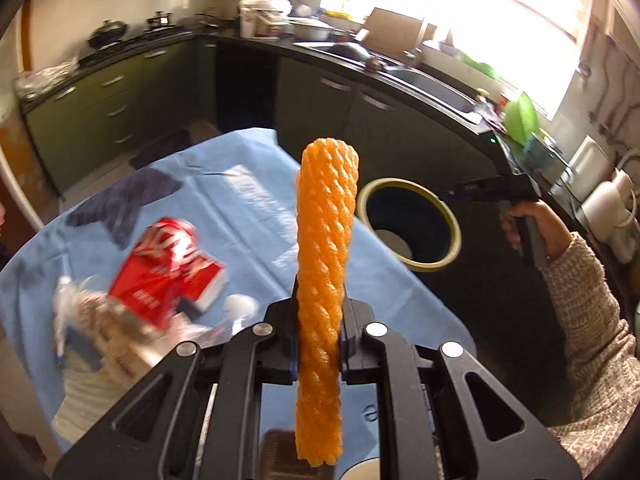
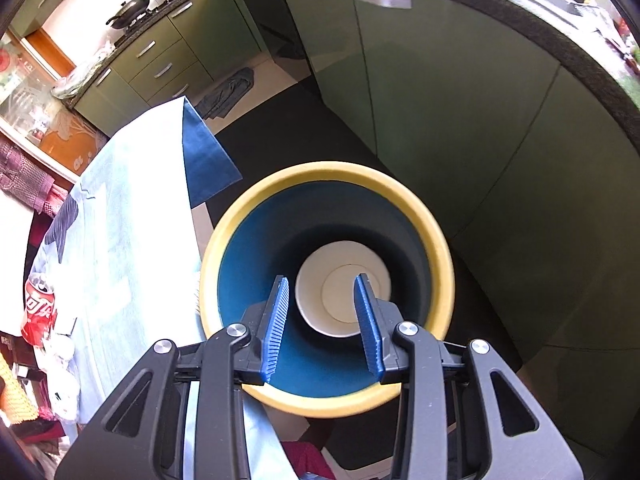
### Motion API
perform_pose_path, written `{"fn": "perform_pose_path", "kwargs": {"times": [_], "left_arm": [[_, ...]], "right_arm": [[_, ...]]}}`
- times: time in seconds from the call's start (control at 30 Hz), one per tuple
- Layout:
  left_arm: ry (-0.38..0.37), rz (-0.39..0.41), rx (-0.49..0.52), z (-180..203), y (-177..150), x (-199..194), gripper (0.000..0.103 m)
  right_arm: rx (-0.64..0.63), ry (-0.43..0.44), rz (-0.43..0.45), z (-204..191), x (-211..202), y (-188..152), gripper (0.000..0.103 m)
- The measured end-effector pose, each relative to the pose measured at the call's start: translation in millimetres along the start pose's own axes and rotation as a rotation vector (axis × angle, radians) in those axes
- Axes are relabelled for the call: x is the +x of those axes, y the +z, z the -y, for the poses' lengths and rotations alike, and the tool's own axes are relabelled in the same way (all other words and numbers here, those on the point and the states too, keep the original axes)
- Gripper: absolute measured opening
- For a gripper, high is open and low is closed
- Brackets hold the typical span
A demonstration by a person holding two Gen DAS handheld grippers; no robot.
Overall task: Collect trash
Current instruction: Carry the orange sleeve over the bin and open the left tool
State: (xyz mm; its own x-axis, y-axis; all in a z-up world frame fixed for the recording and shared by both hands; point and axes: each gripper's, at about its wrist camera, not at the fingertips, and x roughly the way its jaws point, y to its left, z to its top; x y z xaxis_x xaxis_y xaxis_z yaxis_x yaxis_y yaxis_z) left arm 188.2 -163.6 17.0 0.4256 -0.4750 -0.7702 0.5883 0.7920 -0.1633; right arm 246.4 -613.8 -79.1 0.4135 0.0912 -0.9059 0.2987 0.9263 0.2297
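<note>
orange foam net sleeve (image 1: 325,280), a ribbed mesh tube, stands upright pinched in my left gripper (image 1: 320,344) above the blue-clothed table (image 1: 248,208). my right gripper (image 2: 323,328) hangs spread over the yellow-rimmed bin (image 2: 440,240); a white cup (image 2: 320,300) lies inside. the red can (image 1: 168,268) is blurred.

place: home kitchen | cues: green cabinets (image 2: 420,92), wok (image 2: 130,6) on stove (image 1: 160,26), sink (image 1: 432,80), window (image 1: 452,12)

Orange diamond-mesh foam net (image 1: 325,280); red can (image 1: 168,268); light-blue tablecloth (image 1: 248,216); yellow-rimmed, blue-lined bin (image 2: 438,240); blue ribbed fingers (image 2: 278,324).
</note>
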Motion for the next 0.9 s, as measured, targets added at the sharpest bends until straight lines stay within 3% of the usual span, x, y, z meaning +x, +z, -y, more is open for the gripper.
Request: {"fn": "perform_pose_path", "kwargs": {"times": [0.2, 0.33, 0.47, 0.5, 0.57, 0.63, 0.73, 0.9], "left_arm": [[-0.12, -0.1, 0.128, 87, 69, 103, 0.013], [-0.134, -0.17, 0.148, 130, 101, 181, 0.013], [-0.091, -0.174, 0.137, 151, 120, 241, 0.016], [-0.09, -0.178, 0.114, 153, 121, 252, 0.019], [-0.08, -0.203, 0.087, 155, 125, 273, 0.048], [-0.063, -0.213, 0.062, 154, 127, 282, 0.058], [-0.061, -0.214, 0.059, 153, 128, 281, 0.058], [-0.078, -0.119, 0.091, 138, 129, 211, 0.058]], "right_arm": [[0.017, 0.008, 0.05, 23, -30, -18, 0.035], [0.03, 0.002, 0.062, 46, -49, -33, 0.035], [0.048, -0.018, 0.071, 67, -65, -50, 0.035], [0.052, -0.02, 0.07, 71, -68, -54, 0.035], [0.06, -0.026, 0.069, 80, -74, -60, 0.037], [0.061, -0.037, 0.073, 86, -78, -64, 0.039], [0.059, -0.036, 0.074, 86, -79, -64, 0.039], [0.0, 0.013, 0.045, 66, -68, -60, 0.044]]}}
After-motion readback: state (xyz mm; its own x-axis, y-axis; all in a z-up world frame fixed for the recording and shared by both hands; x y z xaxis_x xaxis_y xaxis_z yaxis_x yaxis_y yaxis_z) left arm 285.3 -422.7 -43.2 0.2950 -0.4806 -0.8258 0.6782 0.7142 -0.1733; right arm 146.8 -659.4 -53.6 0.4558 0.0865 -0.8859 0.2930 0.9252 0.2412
